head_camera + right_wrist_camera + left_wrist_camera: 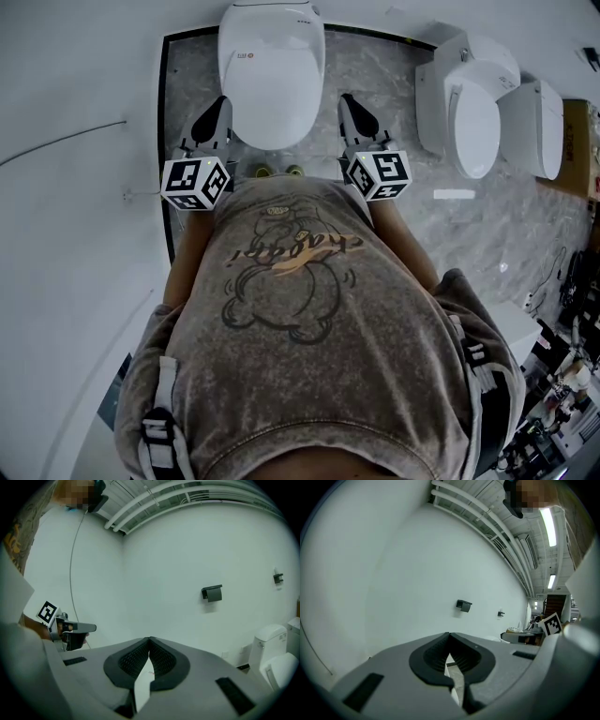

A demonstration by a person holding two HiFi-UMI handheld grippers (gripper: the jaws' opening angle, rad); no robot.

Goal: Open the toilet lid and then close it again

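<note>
The lid (272, 70) lies shut, long axis running straight away from the person, with the left gripper (219, 103) and right gripper (347, 99), both pinched together and empty, flanking its near half, the left looking slightly closer.

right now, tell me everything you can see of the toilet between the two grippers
The toilet is white and glossy, plastic-looking, its rounded lid shut flat, with a small red mark near the back. It stands on a grey marbled floor panel with a dark border. The left gripper and right gripper flank it, shut; contact cannot be told.
</note>
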